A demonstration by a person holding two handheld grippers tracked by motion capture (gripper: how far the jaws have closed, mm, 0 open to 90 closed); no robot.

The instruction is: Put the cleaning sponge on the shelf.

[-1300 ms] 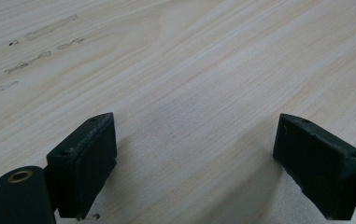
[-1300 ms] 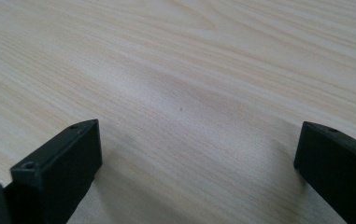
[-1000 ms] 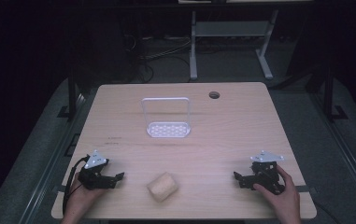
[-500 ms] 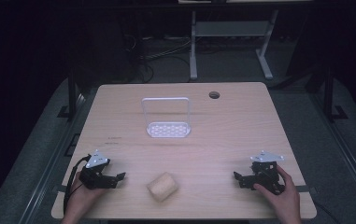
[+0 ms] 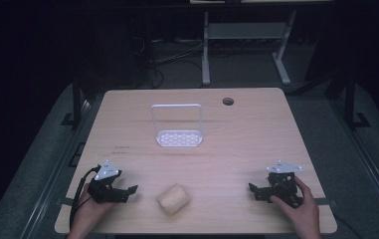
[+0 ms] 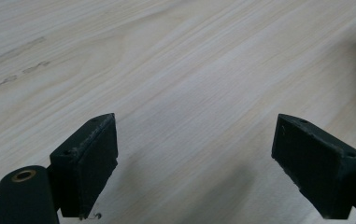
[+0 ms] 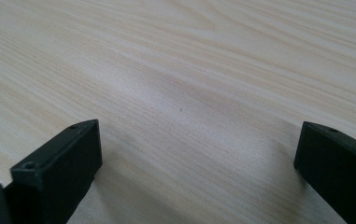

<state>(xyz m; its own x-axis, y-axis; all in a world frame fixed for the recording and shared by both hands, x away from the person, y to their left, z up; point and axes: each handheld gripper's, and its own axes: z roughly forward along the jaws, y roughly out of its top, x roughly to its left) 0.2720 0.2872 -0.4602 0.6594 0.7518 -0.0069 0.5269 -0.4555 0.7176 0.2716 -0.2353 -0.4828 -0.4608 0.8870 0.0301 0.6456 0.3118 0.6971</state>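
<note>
Wooden table (image 5: 236, 149) unchanged, both tools unmoved, open

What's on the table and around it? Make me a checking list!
Surface: pale wood table, small round hole at the far side.
Job's things: tan block near the front edge, untouched; white wire rack standing mid-table.
Clutter: nothing seen.
Grippers: left gripper open, right gripper open, both resting low, holding nothing.
Cables: black cable loops from the left gripper.
Surroundings: dark floor, grey stand behind.
</note>
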